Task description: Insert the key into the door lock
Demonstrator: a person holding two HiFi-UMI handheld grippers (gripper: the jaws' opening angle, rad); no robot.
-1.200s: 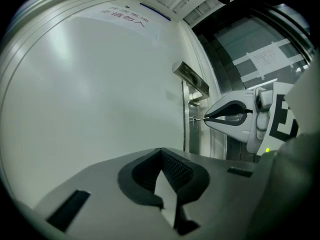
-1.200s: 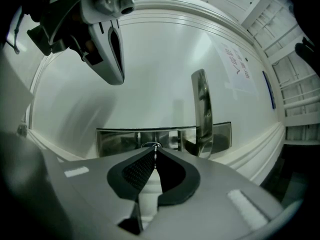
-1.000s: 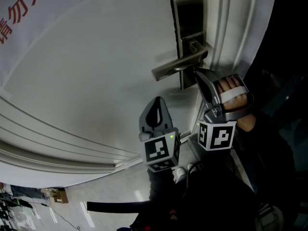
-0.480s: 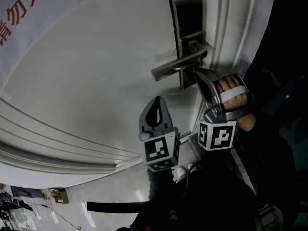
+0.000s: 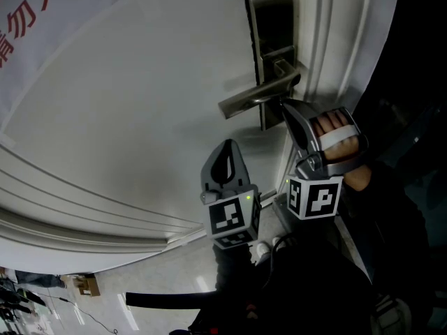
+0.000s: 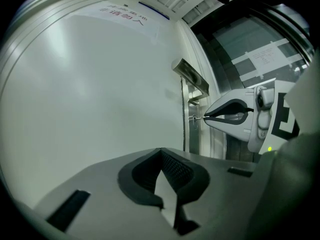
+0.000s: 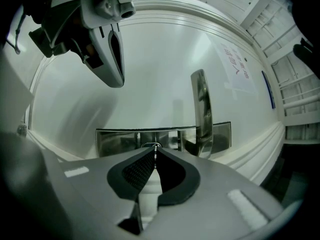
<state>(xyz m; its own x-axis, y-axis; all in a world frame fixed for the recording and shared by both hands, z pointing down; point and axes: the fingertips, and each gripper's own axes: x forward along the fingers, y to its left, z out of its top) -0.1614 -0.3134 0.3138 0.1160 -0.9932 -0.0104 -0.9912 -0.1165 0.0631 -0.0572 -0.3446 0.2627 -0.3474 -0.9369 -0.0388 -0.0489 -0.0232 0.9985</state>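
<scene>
Head view first: the right tongs (image 5: pixel 285 106) are tucked up under the lever handle (image 5: pixel 257 96), nose against the lower part of the door lock (image 5: pixel 271 40) on the white door (image 5: pixel 140 117). The left tongs (image 5: pixel 227 145) hang lower and to the left, apart from the lock and idle.

Over to the left gripper view: these tongs are pressed together with nothing between them. Beyond them, side-on, the right tongs pinch a thin key (image 6: pixel 199 117), and its tip meets the lock plate just below the handle.

Right gripper view: the tongs are clamped narrow on the key's blade, seen edge-on. Dead ahead sits the keyhole (image 7: pixel 151 145) in the steel plate, with the handle standing just to its right. The tip is at the mouth of the hole; how deep it sits, I cannot tell.

So this looks like the insertion step itself. The next move likely calls for a straight push along the blade's line, square to the plate, with no twist until the key seats.
</scene>
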